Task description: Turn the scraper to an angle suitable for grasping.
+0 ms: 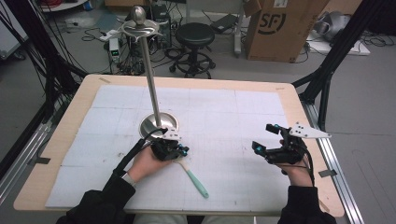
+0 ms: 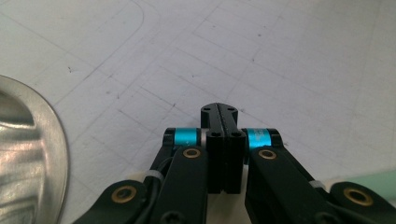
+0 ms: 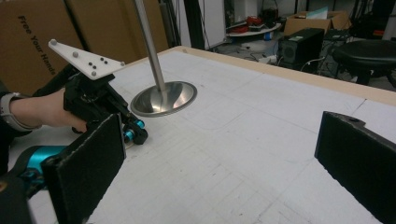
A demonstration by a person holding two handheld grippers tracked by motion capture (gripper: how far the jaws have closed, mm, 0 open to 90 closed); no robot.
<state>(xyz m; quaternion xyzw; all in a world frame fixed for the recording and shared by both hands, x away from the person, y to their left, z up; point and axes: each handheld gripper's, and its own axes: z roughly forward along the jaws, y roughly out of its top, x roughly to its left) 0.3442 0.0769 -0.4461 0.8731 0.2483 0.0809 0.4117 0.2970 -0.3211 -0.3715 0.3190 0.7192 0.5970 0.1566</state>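
Note:
A spatula (image 1: 197, 180) with a pale head and a teal handle lies flat on the white mat, just right of my left hand. My left gripper (image 1: 183, 150) is shut, its jaws pressed together with nothing seen between them, and it hovers low over the spatula's head end. In the left gripper view the shut jaws point across the mat, with my left gripper (image 2: 223, 112) in the middle and the teal handle (image 2: 373, 179) at the lower right. My right gripper (image 1: 264, 137) stands wide open and empty over the right of the mat; in its own view my right gripper (image 3: 224, 158) faces the left gripper (image 3: 133, 131).
A metal stand with a round dished base (image 1: 159, 125) and a tall pole (image 1: 150, 74) rises just behind my left gripper. Its base (image 2: 28, 154) lies close on that gripper's left. Beyond the table are a black stool (image 1: 194, 35), a cardboard box (image 1: 280, 25) and floor cables.

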